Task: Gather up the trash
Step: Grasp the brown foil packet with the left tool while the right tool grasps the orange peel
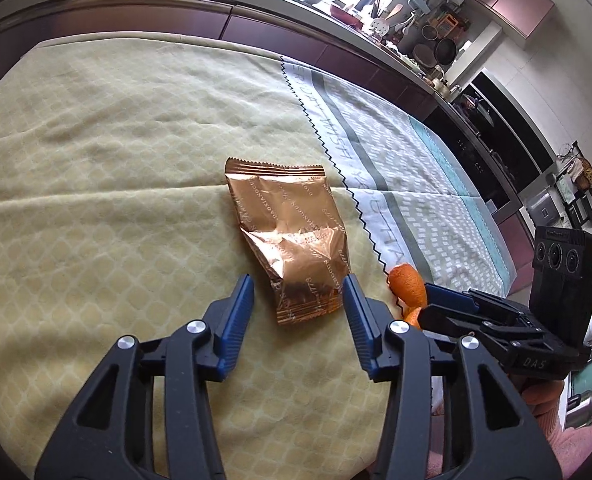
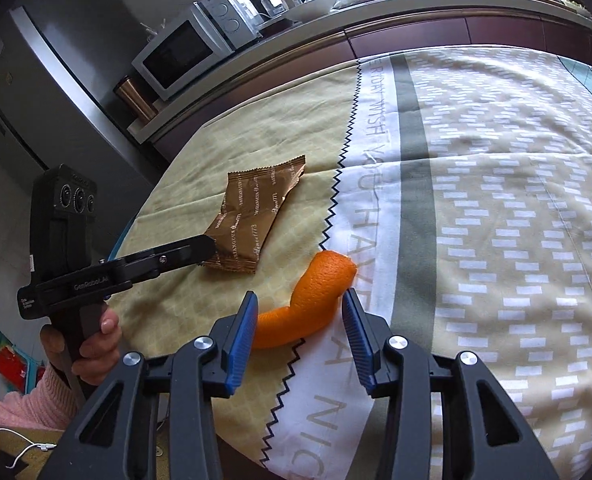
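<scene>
Far half of counter [image 1: 95,140]: bare cloth, nothing standing on it; open to a pass from any side
Foil wrapper [image 1: 291,236]: lies flat and low; its near end sits between the blue fingers [image 1: 237,312] of the left hand-held gripper [image 1: 298,312], jaws apart, pads not pressing it
Orange peel [image 2: 316,300]: curled, just right of the wrapper; the right hand-held gripper [image 2: 300,332] straddles its near end with jaws apart
Gap between the two tools: narrow; they stand close side by side
Cabinet front [image 1: 135,20]: closes off the far edge
Right cloth [image 2: 496,200]: clear
</scene>
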A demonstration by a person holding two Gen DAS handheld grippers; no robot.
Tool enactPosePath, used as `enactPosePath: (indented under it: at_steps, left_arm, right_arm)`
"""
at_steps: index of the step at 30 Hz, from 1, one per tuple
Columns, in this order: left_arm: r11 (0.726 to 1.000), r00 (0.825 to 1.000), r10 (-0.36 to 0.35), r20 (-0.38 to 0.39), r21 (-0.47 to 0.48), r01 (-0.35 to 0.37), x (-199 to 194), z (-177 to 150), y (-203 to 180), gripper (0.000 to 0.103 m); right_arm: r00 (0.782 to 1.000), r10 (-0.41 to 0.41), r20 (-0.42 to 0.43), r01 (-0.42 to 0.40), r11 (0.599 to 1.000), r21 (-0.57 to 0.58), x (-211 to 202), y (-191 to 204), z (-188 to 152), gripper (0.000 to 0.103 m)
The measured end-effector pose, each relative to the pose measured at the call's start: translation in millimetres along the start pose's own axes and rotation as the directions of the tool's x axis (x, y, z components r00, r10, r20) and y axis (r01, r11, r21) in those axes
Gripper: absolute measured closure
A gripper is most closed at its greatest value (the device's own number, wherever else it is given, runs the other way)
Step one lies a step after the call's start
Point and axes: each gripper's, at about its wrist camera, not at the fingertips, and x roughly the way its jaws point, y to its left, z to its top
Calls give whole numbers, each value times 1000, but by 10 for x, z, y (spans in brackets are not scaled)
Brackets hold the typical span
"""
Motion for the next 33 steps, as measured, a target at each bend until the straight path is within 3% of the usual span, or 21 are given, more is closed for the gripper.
enactPosePath:
  at_steps: [4,15,33]
  left_arm:
    - [1000,1000,18,-12,-20,-18,71,40,3,80]
    - [999,999,23,36,-41,-22,-59,2,74,93]
    - [987,972,143,188,-99,-126,-870,-172,481,95]
  right_arm:
    - [1000,19,-10,-19,1000,-1,64,18,27,72]
    - [998,65,-23,-66,997,-49,211,117,131,86]
    - [984,177,3,-175,977,-123,466,535,385,88]
